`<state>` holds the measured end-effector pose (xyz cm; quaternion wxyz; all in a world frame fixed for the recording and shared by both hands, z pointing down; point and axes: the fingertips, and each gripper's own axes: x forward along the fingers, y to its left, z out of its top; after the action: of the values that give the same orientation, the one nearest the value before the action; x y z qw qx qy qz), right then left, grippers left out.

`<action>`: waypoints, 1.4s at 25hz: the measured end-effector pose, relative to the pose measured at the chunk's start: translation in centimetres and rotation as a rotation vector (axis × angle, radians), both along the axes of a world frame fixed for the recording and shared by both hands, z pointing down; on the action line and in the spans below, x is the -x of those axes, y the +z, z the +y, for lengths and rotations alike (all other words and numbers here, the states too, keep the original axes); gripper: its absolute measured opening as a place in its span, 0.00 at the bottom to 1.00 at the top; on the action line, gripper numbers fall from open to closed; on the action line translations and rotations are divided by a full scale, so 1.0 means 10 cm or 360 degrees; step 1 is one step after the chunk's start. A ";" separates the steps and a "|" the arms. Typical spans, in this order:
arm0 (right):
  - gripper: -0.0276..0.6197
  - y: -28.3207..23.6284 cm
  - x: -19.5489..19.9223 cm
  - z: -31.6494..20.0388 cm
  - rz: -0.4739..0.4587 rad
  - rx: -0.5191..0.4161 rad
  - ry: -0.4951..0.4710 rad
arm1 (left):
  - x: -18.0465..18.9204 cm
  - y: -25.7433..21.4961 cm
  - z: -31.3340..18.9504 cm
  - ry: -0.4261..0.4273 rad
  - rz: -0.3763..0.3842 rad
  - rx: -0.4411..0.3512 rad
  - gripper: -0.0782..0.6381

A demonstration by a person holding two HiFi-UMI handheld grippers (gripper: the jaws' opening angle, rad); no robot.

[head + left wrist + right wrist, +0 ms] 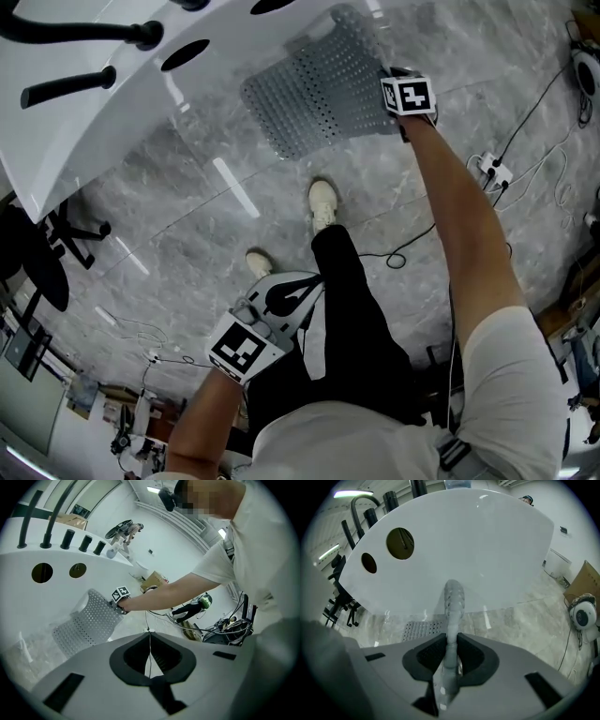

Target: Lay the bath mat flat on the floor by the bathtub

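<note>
While its near end lies on the grey marble floor (pixel 187 216) just beside the bathtub (pixel 94 131), the bath mat (pixel 319 84) curves up off the tiles at its far end. It is a grey sheet dotted all over with small holes. The right gripper (pixel 389 80) pinches that raised edge: in the right gripper view the thin rim of the mat stands upright between the two jaws, which press on it from both sides, with the white tub wall close behind. The arm reaches out long to the mat. The left gripper (pixel 281 300) hangs well apart from the mat, low by the person's legs, its jaws pressed together with nothing between them. Two pale shoes (pixel 322 202) stand on the tiles between the grippers. Two dark oval holes (pixel 400 543) show in the tub's side, black fittings (pixel 84 37) rise from its rim, and cables (pixel 525 131) trail across the floor at the right.
</note>
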<state>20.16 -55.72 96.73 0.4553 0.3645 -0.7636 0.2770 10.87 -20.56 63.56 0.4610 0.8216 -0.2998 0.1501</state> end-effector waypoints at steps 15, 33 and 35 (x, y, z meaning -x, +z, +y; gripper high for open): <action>0.10 -0.29 -0.77 -0.19 0.0116 -0.0099 0.0100 | -0.22 -0.14 -0.40 0.0183 -0.0014 -0.0093 0.13; 0.08 -1.53 -0.62 1.10 -0.0201 -0.0070 0.0189 | -0.20 -0.98 -0.17 0.0381 -0.0031 -0.0356 0.13; 0.07 -1.73 -0.57 1.26 -0.0256 -0.0079 0.0247 | -0.15 -1.08 -0.11 0.0397 -0.0030 -0.0389 0.13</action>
<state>25.84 -43.13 79.42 0.3607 0.4105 -0.7736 0.3209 12.40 -21.63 52.79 0.3327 0.9009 -0.2159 0.1762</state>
